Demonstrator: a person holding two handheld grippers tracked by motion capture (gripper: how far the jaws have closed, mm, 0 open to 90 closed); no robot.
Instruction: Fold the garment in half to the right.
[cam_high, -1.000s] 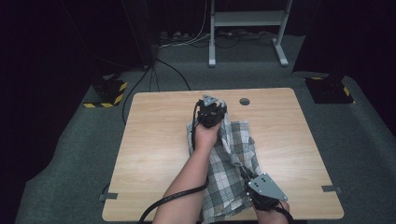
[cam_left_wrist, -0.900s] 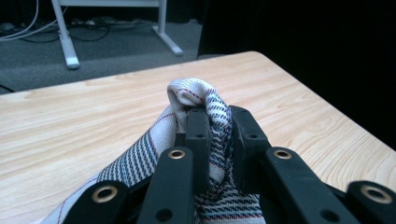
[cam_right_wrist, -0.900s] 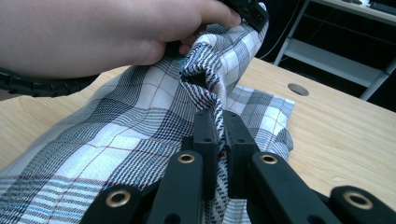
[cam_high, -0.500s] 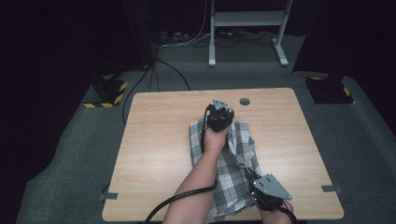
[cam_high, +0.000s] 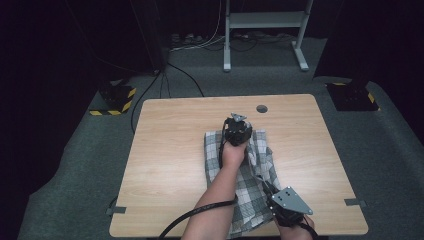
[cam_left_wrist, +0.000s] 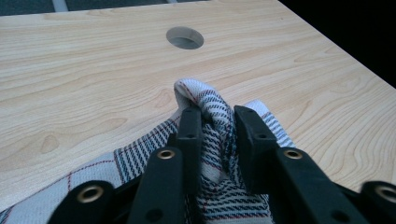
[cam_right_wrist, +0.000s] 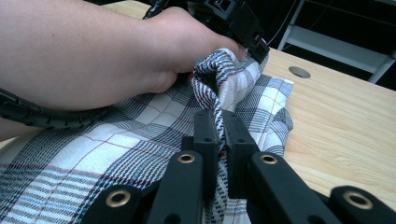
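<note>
Midway | plaid cloth lay partly folded on table | left tongs had just been opening, fold between jaws | right tongs pinched cloth's near edge | smoothing left.

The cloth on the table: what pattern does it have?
The cloth is white plaid with dark blue-black stripes and thin red lines; clearest in the right gripper view.

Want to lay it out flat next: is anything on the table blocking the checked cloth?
Nothing visible does. The light wooden table around the grey-and-white checked cloth is bare, apart from a round hole beyond its far edge.
</note>
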